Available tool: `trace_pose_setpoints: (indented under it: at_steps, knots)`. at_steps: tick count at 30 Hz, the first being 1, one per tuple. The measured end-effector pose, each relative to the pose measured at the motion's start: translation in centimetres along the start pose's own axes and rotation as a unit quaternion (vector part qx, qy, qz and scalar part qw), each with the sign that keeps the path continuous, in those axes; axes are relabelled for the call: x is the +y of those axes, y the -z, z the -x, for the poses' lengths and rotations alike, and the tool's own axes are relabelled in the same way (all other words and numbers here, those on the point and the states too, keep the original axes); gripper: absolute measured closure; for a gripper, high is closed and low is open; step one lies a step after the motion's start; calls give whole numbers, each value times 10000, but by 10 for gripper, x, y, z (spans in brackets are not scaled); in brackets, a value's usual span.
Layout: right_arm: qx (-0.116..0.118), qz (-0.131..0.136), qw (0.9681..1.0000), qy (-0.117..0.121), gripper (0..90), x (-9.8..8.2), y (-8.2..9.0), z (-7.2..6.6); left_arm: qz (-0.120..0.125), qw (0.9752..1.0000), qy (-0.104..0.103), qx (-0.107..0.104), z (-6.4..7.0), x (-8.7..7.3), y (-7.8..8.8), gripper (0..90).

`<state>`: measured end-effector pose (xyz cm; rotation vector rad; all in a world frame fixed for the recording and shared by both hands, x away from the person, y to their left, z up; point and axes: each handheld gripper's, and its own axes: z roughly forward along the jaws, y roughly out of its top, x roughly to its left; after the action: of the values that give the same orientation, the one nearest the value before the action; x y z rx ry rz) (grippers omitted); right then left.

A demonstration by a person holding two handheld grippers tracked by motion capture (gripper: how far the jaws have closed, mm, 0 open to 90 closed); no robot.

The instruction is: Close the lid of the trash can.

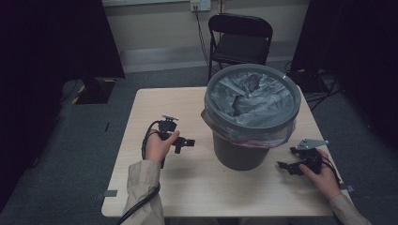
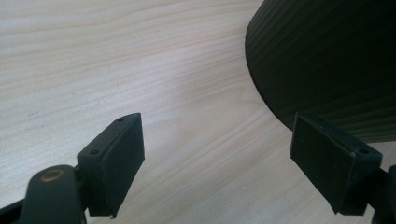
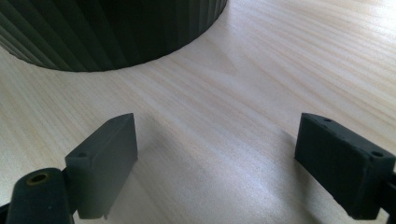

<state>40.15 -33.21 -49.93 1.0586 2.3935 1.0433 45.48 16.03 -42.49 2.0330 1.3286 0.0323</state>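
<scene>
A dark grey ribbed bin (image 1: 244, 150) lined with a grey plastic bag (image 1: 253, 101) stands on the light wooden table (image 1: 187, 187), right of its middle. My left gripper (image 1: 189, 142) rests low over the table to the bin's left, its jaws wide apart with nothing between them. In the left gripper view the bin's ribbed wall (image 2: 327, 56) rises just ahead, beyond the left gripper (image 2: 217, 161). My right gripper (image 1: 283, 165) sits near the bin's right foot, also open and empty. The right gripper view looks past the right gripper (image 3: 217, 161) to the bin's base (image 3: 107, 32).
A black folding chair (image 1: 240, 40) stands behind the table's far edge. Cables and dark gear (image 1: 312, 82) lie on the grey carpet at the back right. Black curtains hang at both sides. Bare tabletop lies in front of the bin and at the far left.
</scene>
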Motion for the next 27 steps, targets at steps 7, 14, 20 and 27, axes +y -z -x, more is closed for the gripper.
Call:
trace_pose_setpoints:
  at_steps: [7,14,20,27]
  knots:
    - [0,0,10000,-1,120,0,0,0,-9,10000,20,-15,-2,-7,-5,172]
    - [0,0,10000,-1,120,0,0,0,-53,10000,37,6,-4,-15,-11,173]
    - [-1,1,10000,0,120,0,0,0,-70,10000,65,17,-6,-20,-17,174]
    - [-1,0,10000,-2,120,0,0,0,-127,9999,56,-13,-7,-27,-22,176]
